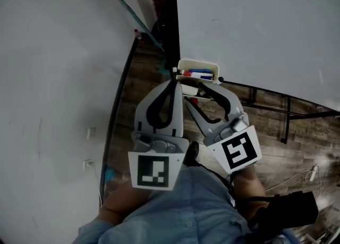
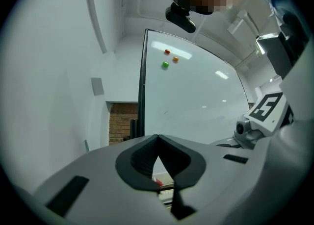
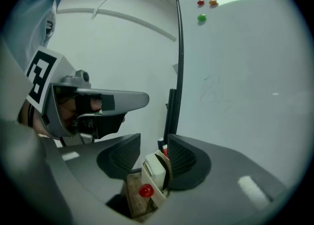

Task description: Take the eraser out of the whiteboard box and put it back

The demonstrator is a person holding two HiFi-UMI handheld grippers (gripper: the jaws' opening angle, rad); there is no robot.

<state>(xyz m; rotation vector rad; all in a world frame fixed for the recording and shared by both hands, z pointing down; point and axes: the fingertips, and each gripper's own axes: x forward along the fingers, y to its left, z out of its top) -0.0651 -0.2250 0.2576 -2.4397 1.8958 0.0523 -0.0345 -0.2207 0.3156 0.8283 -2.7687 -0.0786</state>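
The whiteboard box (image 1: 197,73) hangs at the whiteboard's lower left corner with red and blue markers in it. In the right gripper view the cream box (image 3: 158,199) shows end-on, and the white eraser (image 3: 154,168) stands inside it, dark felt side to the right. My right gripper (image 3: 153,156) is open, its jaws on either side of the box end and eraser, pads not pressing. From the head view it (image 1: 194,93) reaches just under the box. My left gripper (image 1: 173,77) is shut and empty, its tips (image 2: 157,137) touching beside the box's left end.
The whiteboard (image 1: 255,19) fills the right, a white wall (image 1: 53,78) the left, with a black frame post (image 1: 170,19) between. Three small magnets (image 3: 201,17) stick high on the board. A round red knob (image 3: 145,190) sits on the box front. A black bag (image 1: 287,211) lies on the wooden floor.
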